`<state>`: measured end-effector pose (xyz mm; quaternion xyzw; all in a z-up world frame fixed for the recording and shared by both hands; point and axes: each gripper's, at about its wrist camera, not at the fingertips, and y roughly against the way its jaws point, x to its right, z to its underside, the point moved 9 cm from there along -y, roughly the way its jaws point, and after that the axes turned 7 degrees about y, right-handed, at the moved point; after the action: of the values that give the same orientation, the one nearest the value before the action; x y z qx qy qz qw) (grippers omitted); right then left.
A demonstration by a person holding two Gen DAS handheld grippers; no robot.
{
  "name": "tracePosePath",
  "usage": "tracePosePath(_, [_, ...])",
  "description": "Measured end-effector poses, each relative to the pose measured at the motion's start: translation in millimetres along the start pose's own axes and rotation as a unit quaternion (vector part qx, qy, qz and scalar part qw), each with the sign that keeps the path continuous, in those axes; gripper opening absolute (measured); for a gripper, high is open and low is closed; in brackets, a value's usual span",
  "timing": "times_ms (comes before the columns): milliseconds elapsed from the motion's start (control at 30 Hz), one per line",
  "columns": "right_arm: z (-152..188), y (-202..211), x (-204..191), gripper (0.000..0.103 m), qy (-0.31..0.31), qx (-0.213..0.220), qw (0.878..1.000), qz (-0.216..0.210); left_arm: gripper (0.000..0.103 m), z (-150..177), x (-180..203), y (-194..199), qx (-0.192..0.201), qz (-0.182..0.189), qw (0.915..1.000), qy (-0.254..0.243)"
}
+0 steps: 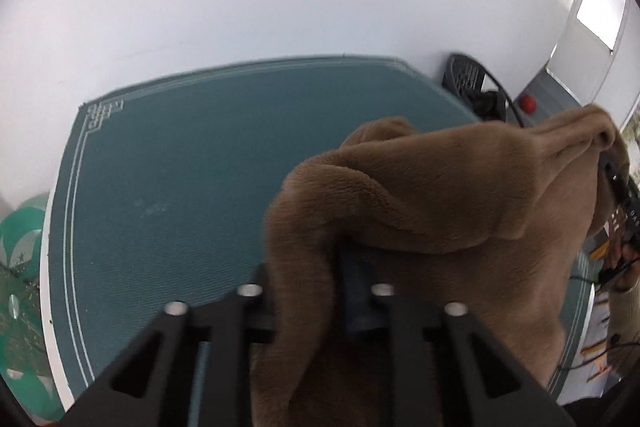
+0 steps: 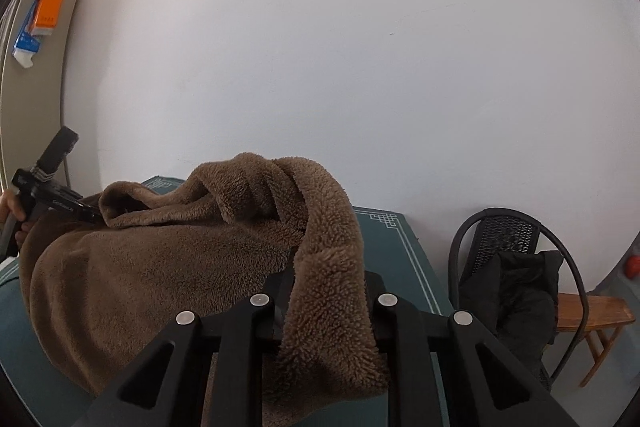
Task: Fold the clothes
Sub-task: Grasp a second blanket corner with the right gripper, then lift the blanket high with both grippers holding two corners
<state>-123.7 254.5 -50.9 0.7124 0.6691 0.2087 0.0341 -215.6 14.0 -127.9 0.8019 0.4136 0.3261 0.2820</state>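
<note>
Bare teal mat (image 1: 160, 187) lies open left of the brown fleece (image 1: 440, 195); chair (image 2: 516, 255) crowds its right edge

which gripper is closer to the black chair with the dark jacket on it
Right. The right gripper, shut on the brown fleece garment, is by the table's chair-side edge, the black chair just beyond. The left gripper grips the garment's far end.

Garment (image 1: 460, 187) sits over the near right part of the table mat (image 1: 160, 187), lifted at two ends. I have my left gripper (image 1: 308, 267) clamped on its near-left fold and my right gripper (image 2: 324, 279) clamped on its right edge, which drapes down between the fingers. Wall (image 2: 360, 67) stands behind the table. Chair (image 2: 512, 267) stands off the table's right side, just beside it.
</note>
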Motion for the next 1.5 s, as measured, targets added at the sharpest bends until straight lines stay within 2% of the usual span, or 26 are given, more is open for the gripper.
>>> tracePosePath(100, [-15,20,14,0.02,-0.018,0.032,0.999,0.037,0.013,-16,13,46,0.063,0.018,0.9976,0.021])
tracePosePath(200, [-31,42,33,0.02,-0.04,0.07,0.994,0.079,0.012,-36,31,114,0.14,0.044,0.988,0.047])
tracePosePath(267, [-48,61,47,0.02,-0.062,0.096,0.99,0.087,0.012,-45,47,157,0.185,0.051,0.9805,0.044])
tracePosePath(333, [-64,76,51,0.02,-0.076,0.115,0.989,0.056,0.012,-47,68,194,0.218,0.048,0.9745,0.025])
tracePosePath(400, [-68,86,45,0.022,-0.076,0.114,0.991,0.003,0.012,-42,81,212,0.232,0.032,0.9722,0.008])
tracePosePath(433, [-65,90,41,0.024,-0.073,0.112,0.991,-0.009,0.012,-39,87,219,0.235,0.024,0.9718,0.003])
tracePosePath(467, [-60,94,37,0.043,-0.066,0.109,0.992,-0.017,0.012,-36,89,222,0.235,0.021,0.9718,0.004])
tracePosePath(500, [-52,95,33,0.085,-0.052,0.105,0.993,-0.016,0.012,-33,91,225,0.235,0.019,0.9719,0.006])
tracePosePath(533, [-44,96,30,0.099,-0.038,0.102,0.994,-0.012,0.012,-30,92,230,0.236,0.02,0.9716,0.01])
tracePosePath(600, [-30,97,24,0.103,-0.008,0.095,0.995,0.006,0.012,-26,91,237,0.239,0.021,0.9706,0.015])
tracePosePath(667, [-15,85,24,0.103,0.002,0.063,0.998,0.008,0.012,-26,88,241,0.242,0.024,0.9698,0.021])
tracePosePath(833, [17,22,26,0.103,-0.04,-0.014,0.998,-0.055,0.012,-24,84,251,0.248,0.028,0.9681,0.027])
tracePosePath(867, [24,9,27,0.094,-0.05,-0.029,0.996,-0.068,0.012,-23,84,251,0.248,0.026,0.968,0.029])
tracePosePath(900, [30,-4,27,0.052,-0.06,-0.045,0.994,-0.082,0.012,-22,84,249,0.247,0.025,0.9681,0.032])
tracePosePath(933, [36,-17,28,0.032,-0.07,-0.06,0.991,-0.095,0.012,-20,83,250,0.246,0.024,0.9682,0.035])
tracePosePath(967, [43,-29,28,0.02,-0.079,-0.076,0.988,-0.109,0.012,-19,83,250,0.246,0.024,0.9683,0.038])
tracePosePath(1000, [46,-38,28,0.018,-0.081,-0.085,0.987,-0.112,0.012,-18,81,252,0.247,0.023,0.9678,0.041])
tracePosePath(1067, [29,-26,32,0.016,-0.06,-0.063,0.993,-0.076,0.012,-19,78,260,0.253,0.021,0.9661,0.048])
tracePosePath(1167, [-33,19,62,0.014,-0.054,0.031,0.998,0.001,0.012,-20,82,280,0.274,0.026,0.9599,0.053])
tracePosePath(1233, [-81,58,83,0.013,-0.049,0.104,0.992,0.051,0.012,-21,89,298,0.296,0.036,0.9532,0.053])
tracePosePath(1267, [-105,81,90,0.013,-0.045,0.142,0.986,0.072,0.012,-21,93,312,0.313,0.044,0.9474,0.05])
tracePosePath(1367, [-169,155,108,0.013,-0.038,0.25,0.958,0.131,0.012,-16,107,363,0.371,0.068,0.9252,0.043])
tracePosePath(1433, [-201,200,118,0.013,-0.036,0.31,0.935,0.17,0.012,-12,115,400,0.41,0.084,0.9074,0.038])
tracePosePath(1500, [-225,240,125,0.013,-0.034,0.36,0.91,0.205,0.012,-3,125,442,0.457,0.093,0.8842,0.031])
